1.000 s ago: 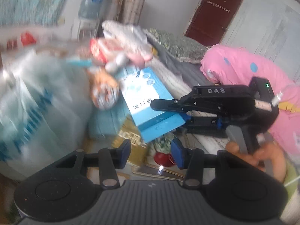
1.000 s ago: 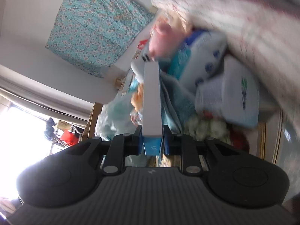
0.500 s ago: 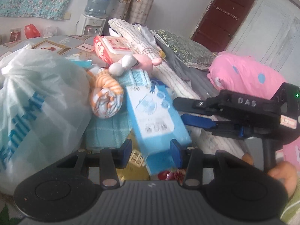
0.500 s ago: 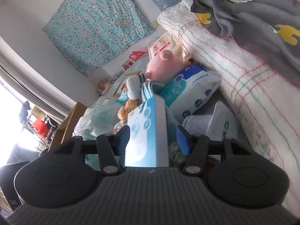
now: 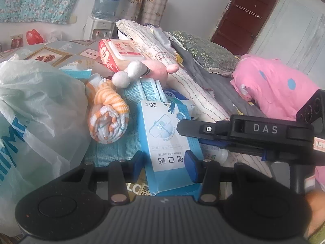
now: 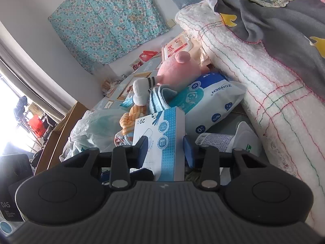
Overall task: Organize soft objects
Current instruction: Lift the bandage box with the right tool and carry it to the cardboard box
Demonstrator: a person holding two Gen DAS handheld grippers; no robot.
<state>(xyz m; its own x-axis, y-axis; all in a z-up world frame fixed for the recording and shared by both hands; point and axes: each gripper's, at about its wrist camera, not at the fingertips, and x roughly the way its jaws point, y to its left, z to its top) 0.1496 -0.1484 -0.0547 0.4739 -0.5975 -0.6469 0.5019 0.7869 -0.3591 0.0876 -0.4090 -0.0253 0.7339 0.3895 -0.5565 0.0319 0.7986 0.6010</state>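
A blue and white bandage box (image 5: 168, 142) lies on a light blue towel (image 5: 113, 146), and it also shows in the right wrist view (image 6: 160, 138). My left gripper (image 5: 165, 163) is open, one finger on each side of the box. My right gripper (image 6: 164, 152) is open around the box too; in the left wrist view its body (image 5: 254, 136) reaches in from the right. A rolled orange striped cloth (image 5: 108, 118), a pink plush toy (image 5: 156, 69) and a wet-wipes pack (image 6: 205, 101) lie behind the box.
A white plastic bag (image 5: 34, 111) bulges at the left. A red and white wipes box (image 5: 119, 55) sits further back. A rolled white quilt (image 6: 264, 85) and grey blanket (image 6: 280, 24) run along the right. A white bottle (image 6: 229, 140) lies by the quilt.
My right gripper, shut on the box a second ago, has opened and let it go onto the towel. My left gripper has moved up so its open fingers flank the box.
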